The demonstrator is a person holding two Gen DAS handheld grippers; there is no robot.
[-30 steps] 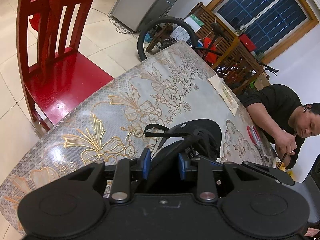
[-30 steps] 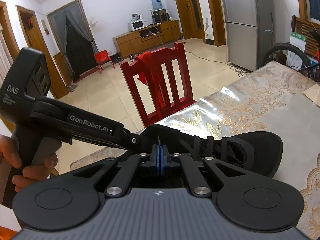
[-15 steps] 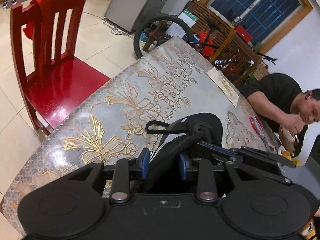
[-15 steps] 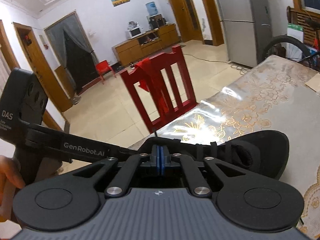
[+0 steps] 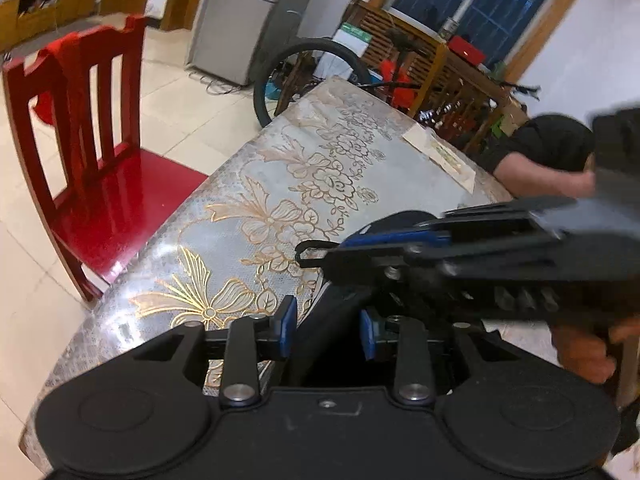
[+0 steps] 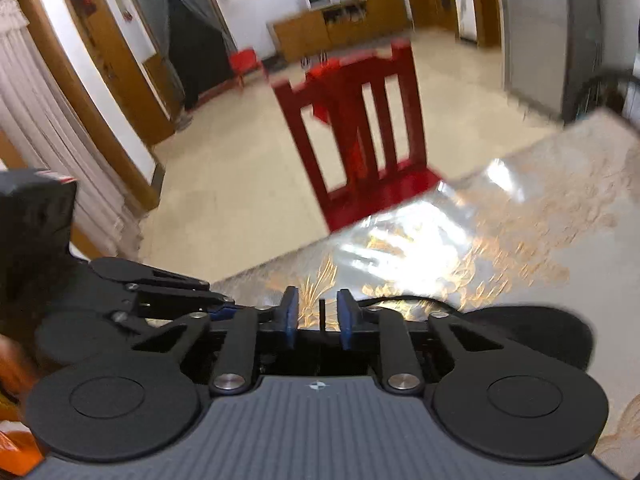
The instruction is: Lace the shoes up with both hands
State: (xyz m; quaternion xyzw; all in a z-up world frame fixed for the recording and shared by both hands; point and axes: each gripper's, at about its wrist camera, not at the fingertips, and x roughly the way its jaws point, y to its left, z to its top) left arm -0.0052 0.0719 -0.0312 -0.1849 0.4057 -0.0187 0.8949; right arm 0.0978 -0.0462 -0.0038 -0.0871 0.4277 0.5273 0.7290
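Observation:
A black shoe lies on the flowered tablecloth near the table's corner. My left gripper has its blue pads on either side of the shoe's front and grips it. A black lace loop sticks out to the left of the shoe. My right gripper reaches in from the right just above the shoe. In the right wrist view this right gripper stands open, with a thin black lace end upright between the pads, touching neither. The shoe shows as a dark shape behind its right finger. The left gripper comes in from the left.
A red wooden chair stands by the table's left edge, close to the corner. A paper sheet lies further along the table. A person in black sits at the far right. A bicycle wheel stands beyond the table end.
My right gripper was shut on the lace and has opened, leaving the lace end free between its pads. It also swung in over the shoe. The left gripper kept its hold.

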